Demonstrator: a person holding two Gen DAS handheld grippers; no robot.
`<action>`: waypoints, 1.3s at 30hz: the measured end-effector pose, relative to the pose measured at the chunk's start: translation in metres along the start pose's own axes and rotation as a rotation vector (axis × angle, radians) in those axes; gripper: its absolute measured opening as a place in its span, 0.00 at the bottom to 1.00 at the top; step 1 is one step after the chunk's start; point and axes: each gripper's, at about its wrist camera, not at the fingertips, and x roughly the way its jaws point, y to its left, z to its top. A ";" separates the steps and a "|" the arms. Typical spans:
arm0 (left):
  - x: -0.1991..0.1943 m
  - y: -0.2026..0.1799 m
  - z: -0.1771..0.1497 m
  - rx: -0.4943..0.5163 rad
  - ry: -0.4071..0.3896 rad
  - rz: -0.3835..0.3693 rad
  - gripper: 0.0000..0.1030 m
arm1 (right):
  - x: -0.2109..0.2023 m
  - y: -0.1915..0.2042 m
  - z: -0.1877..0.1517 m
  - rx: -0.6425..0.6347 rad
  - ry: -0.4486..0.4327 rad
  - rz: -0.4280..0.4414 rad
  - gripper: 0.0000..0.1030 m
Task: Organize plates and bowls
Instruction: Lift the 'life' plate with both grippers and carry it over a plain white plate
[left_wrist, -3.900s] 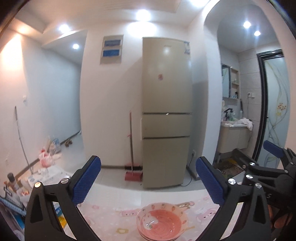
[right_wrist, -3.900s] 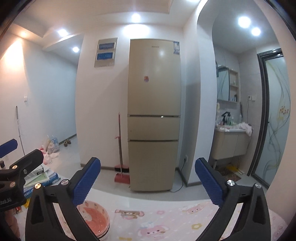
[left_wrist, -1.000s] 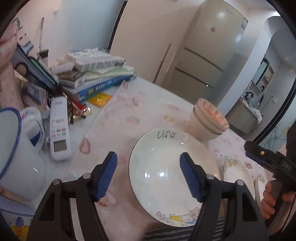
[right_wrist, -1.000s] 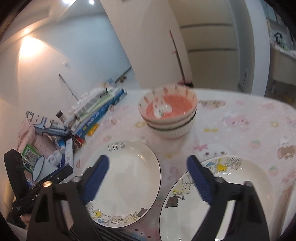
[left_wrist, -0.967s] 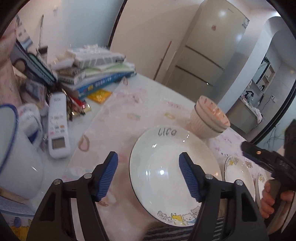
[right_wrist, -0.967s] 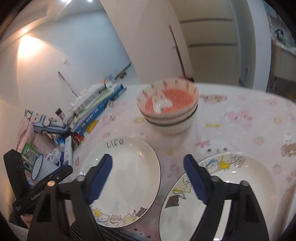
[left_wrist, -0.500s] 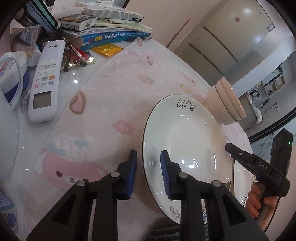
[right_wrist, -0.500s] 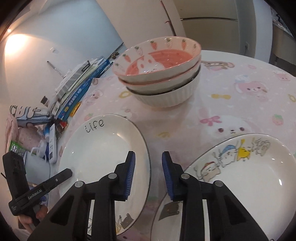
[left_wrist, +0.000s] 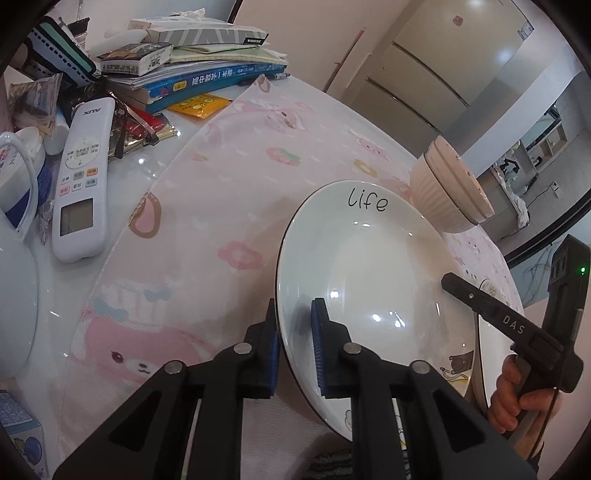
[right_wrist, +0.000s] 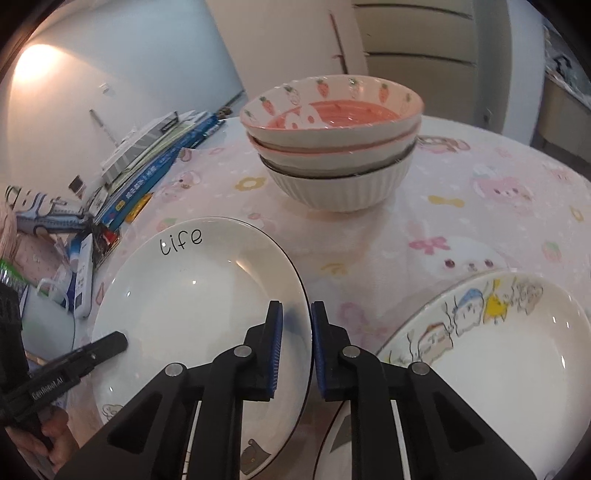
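Both your grippers clench the "life" plate (right_wrist: 192, 295): left gripper (left_wrist: 293, 339) on its left rim, right gripper (right_wrist: 295, 339) opposite, lettering pointing toward the stacked bowls (right_wrist: 332, 144).

The plate marked "life" (right_wrist: 192, 306) lies on the tablecloth (right_wrist: 461, 206), with the cartoon plate (right_wrist: 495, 343) just beside it on the right. Behind both, farther across the table, stands the stack of bowls (right_wrist: 332, 147), three nested one in another. To the left of the cloth, on the bare tabletop, lies a remote control (left_wrist: 79, 184), with a pile of books (left_wrist: 207, 70) behind it and a mug (left_wrist: 16, 184) at its left. The left gripper (left_wrist: 293, 347) straddles the left rim of the first plate, the right gripper (right_wrist: 295, 347) its right rim.
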 end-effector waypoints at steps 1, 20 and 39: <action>0.000 -0.001 0.000 0.001 0.002 0.003 0.13 | 0.000 0.001 0.000 0.012 0.019 -0.014 0.17; -0.069 -0.059 0.009 0.087 -0.099 -0.002 0.13 | -0.101 -0.014 0.006 0.054 -0.056 0.049 0.17; -0.075 -0.202 -0.011 0.286 -0.147 -0.105 0.13 | -0.208 -0.134 -0.028 0.216 -0.200 -0.004 0.17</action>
